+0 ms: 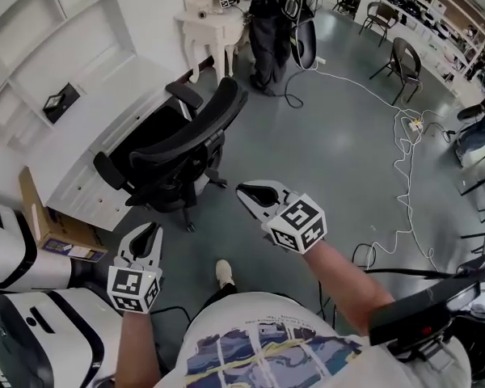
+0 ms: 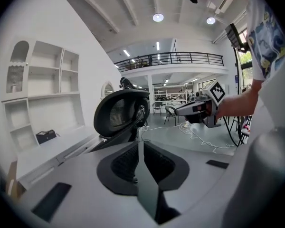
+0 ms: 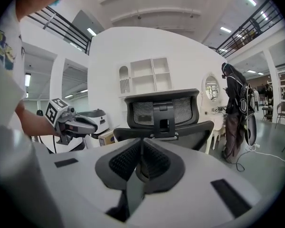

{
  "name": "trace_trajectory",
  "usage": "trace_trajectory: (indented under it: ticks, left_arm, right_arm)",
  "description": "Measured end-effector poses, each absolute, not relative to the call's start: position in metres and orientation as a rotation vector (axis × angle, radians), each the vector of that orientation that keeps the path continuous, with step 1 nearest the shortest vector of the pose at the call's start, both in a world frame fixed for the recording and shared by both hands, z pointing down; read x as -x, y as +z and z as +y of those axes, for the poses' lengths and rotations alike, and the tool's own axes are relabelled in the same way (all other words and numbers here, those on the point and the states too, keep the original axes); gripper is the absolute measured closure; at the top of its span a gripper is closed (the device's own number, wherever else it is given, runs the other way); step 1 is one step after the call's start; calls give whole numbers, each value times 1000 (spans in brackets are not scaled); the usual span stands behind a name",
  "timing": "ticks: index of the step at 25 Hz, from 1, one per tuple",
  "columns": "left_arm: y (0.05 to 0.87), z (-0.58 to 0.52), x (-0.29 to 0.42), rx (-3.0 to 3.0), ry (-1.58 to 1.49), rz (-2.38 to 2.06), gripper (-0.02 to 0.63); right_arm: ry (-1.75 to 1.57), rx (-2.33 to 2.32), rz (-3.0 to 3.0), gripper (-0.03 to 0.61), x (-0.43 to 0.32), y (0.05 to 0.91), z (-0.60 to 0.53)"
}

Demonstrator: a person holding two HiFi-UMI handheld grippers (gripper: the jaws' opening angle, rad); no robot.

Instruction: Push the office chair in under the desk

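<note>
The black mesh office chair (image 1: 174, 156) stands at the white desk (image 1: 89, 136) with its seat turned toward the desk and its back to me. The left gripper view shows the chair (image 2: 121, 113) from the side; the right gripper view shows the chair (image 3: 164, 113) squarely from behind. My left gripper (image 1: 145, 234) hovers low to the chair's near left, jaws shut with nothing between them (image 2: 138, 144). My right gripper (image 1: 246, 191) floats to the right of the chair's base, also shut and empty (image 3: 141, 144). Neither touches the chair.
A person in dark clothes (image 1: 271, 31) stands by a small white table (image 1: 210, 23) behind the chair. White cables (image 1: 404, 176) trail across the grey floor at right. A cardboard box (image 1: 52, 229) and white machines (image 1: 16, 257) crowd the near left. Spare chairs (image 1: 404, 63) stand far right.
</note>
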State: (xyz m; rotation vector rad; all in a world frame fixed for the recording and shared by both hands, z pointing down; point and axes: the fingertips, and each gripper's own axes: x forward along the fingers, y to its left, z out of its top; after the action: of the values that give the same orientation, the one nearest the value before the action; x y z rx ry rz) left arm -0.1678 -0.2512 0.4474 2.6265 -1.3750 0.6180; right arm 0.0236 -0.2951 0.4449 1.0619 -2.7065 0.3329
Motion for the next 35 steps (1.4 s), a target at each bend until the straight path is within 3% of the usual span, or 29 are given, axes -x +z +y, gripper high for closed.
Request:
trace_trajectory:
  ticks: [5, 16, 28, 35]
  left_arm:
    - [447, -211, 130, -2628, 585, -1285, 597]
    - [443, -110, 73, -2606, 573, -1201, 600]
    - [431, -64, 59, -2652, 569, -1097, 601]
    - [418, -41, 89, -2656, 542, -1089, 601]
  right_arm:
    - [351, -1014, -2707, 548, -37, 444, -253]
    - [340, -871, -2742, 552, -59, 450, -169]
    - [310, -805, -2754, 554, -43, 444, -120]
    - [320, -794, -2750, 554, -11, 440, -94]
